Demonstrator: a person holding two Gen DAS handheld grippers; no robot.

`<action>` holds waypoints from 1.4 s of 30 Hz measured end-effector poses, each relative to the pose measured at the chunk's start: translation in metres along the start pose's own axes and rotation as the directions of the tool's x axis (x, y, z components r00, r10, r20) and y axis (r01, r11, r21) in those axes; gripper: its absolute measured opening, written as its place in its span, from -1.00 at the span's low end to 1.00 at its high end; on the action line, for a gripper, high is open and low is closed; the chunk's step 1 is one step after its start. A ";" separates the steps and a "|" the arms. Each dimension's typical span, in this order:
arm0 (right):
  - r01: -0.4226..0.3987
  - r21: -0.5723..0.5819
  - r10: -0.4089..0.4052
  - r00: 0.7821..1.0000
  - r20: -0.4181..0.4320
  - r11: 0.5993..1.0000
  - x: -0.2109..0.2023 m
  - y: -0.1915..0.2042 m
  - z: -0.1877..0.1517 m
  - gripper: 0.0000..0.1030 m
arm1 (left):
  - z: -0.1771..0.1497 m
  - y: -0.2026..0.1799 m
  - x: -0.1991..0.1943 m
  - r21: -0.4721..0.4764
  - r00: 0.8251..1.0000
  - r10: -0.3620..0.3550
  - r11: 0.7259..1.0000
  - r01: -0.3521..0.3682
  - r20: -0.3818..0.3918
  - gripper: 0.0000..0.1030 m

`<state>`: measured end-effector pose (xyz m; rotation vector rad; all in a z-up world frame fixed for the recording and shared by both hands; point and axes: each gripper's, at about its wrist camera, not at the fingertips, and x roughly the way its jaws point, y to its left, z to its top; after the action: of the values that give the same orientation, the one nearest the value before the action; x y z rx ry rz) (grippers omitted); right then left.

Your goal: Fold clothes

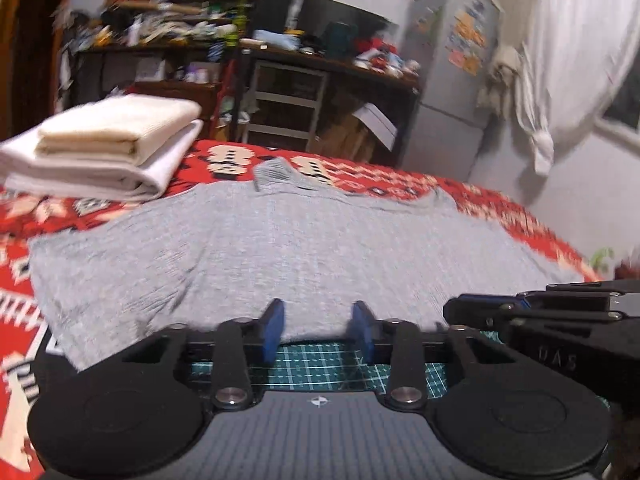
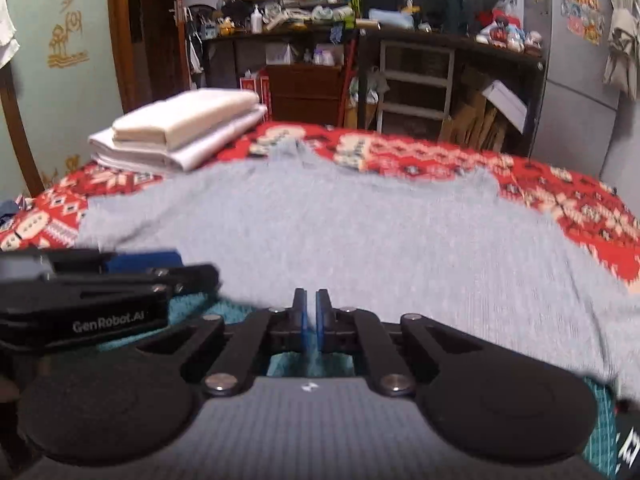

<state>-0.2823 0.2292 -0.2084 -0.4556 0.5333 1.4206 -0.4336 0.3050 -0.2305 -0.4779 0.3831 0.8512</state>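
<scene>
Grey knitted fabric, a finely ribbed sweater (image 1: pixel 280 248) with a short raised collar at its far edge, lies spread flat and wide across a red blanket (image 1: pixel 400 178) woven with cream and black geometric motifs. At the near edge the blanket gives way to a teal cutting mat (image 1: pixel 320 364) printed with a pale grid, and the sweater's hem drapes over it. On the blanket's far left corner sits a stack of folded cloths (image 2: pixel 180 132), a thick cream one on top of flatter white ones, well apart from the sweater's collar.

The left claw (image 1: pixel 319 330), black with blue pads, is released, its fingers standing well apart, poised just at the sweater's near hem above the mat. The right claw (image 2: pixel 311 320), of the same build, has its blue pads drawn nearly together with only a thin slit between them; it sits at the hem too, and whether cloth is pinched in that slit cannot be told. Each claw shows side-on in the other's view, just beside its partner.
</scene>
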 end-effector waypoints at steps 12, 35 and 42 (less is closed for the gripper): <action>-0.041 -0.022 0.040 0.998 -0.056 0.999 0.008 0.021 -0.002 -0.90 | 0.002 0.000 -0.002 0.010 0.999 0.037 0.999 -0.037 -0.016 -0.73; 0.056 0.063 -0.054 0.998 -0.031 0.996 0.006 -0.029 -0.008 -0.82 | 0.001 0.014 -0.005 -0.073 1.000 -0.023 0.997 0.022 -0.016 -0.78; 0.130 0.140 -0.133 0.991 0.014 0.982 -0.021 -0.070 -0.033 -0.82 | 0.001 0.012 -0.005 -0.069 1.000 -0.015 0.997 0.015 -0.012 -0.78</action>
<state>-0.2163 0.1860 -0.2238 -0.3556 0.5694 1.2520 -0.4465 0.3090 -0.2304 -0.5499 0.3616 0.8493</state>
